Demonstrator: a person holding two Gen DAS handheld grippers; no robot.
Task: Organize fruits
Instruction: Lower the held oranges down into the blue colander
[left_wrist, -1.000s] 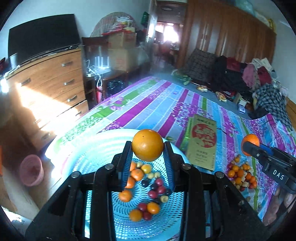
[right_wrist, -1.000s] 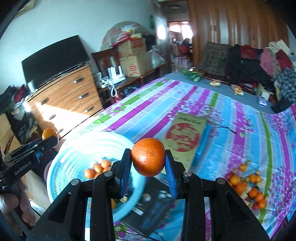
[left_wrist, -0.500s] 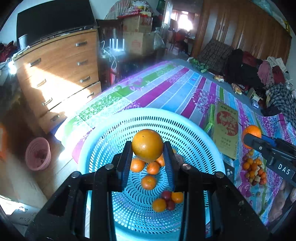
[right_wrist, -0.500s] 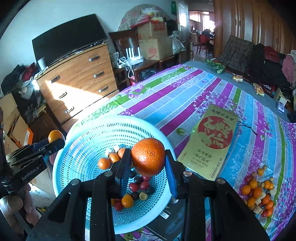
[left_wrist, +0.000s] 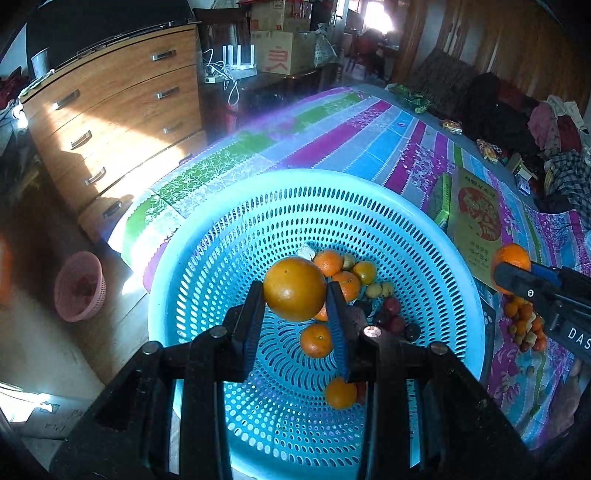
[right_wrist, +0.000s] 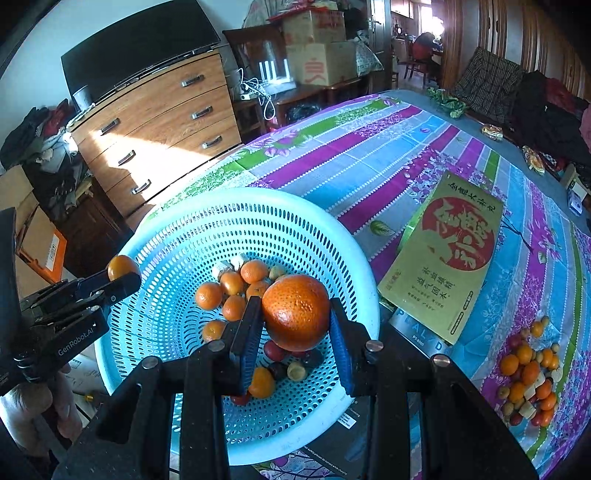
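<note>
Left gripper jaws clamp a yellow orange; right gripper jaws clamp a red orange, both above the basket at frame centre.

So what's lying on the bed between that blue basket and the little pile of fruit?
A gold box with a red emblem lies there, seen best in the right wrist view.

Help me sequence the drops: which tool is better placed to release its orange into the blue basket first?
Left, marginally. The left tool holds its orange over the middle of the blue basket; the right tool's orange hangs nearer the rim.
</note>
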